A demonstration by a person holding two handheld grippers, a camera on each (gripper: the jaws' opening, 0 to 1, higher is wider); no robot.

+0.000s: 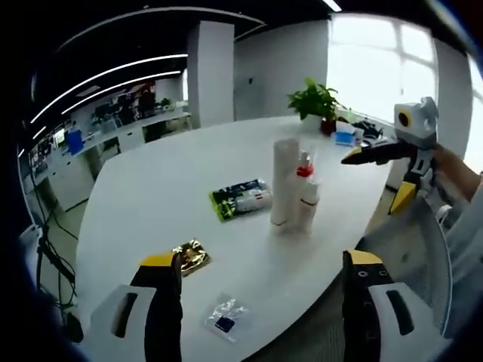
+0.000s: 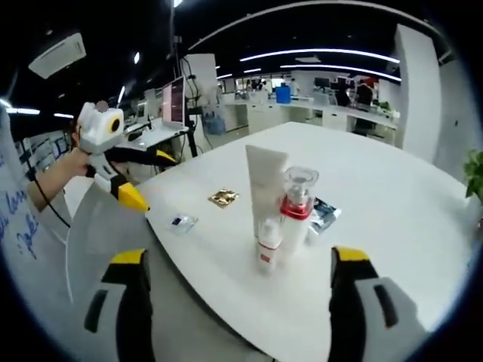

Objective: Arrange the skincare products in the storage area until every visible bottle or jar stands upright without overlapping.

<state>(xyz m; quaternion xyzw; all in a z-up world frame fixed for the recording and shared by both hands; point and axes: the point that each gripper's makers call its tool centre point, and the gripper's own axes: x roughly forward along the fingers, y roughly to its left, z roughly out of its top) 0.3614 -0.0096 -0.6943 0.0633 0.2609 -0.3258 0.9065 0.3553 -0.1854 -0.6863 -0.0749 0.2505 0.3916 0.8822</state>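
Observation:
Three skincare products stand upright in a tight cluster on the white table (image 1: 166, 181): a tall white tube (image 1: 284, 181), a clear-capped bottle with a red collar (image 1: 306, 188), and a small white bottle (image 2: 267, 245) in front of them. In the right gripper view the tube (image 2: 266, 185) and the red-collared bottle (image 2: 296, 207) touch or nearly touch. My left gripper (image 1: 260, 260) is open and empty, short of the cluster. My right gripper (image 2: 238, 256) is also open and empty. It appears held off the table edge (image 1: 376, 179), and the left one likewise (image 2: 151, 177).
A green packet (image 1: 241, 199) lies flat beside the cluster. A gold foil packet (image 1: 192, 256) and a clear sachet (image 1: 224, 318) lie near the table's edge. A potted plant (image 1: 315, 102) and blue items (image 1: 346, 136) sit at the far end. Desks and monitors stand beyond.

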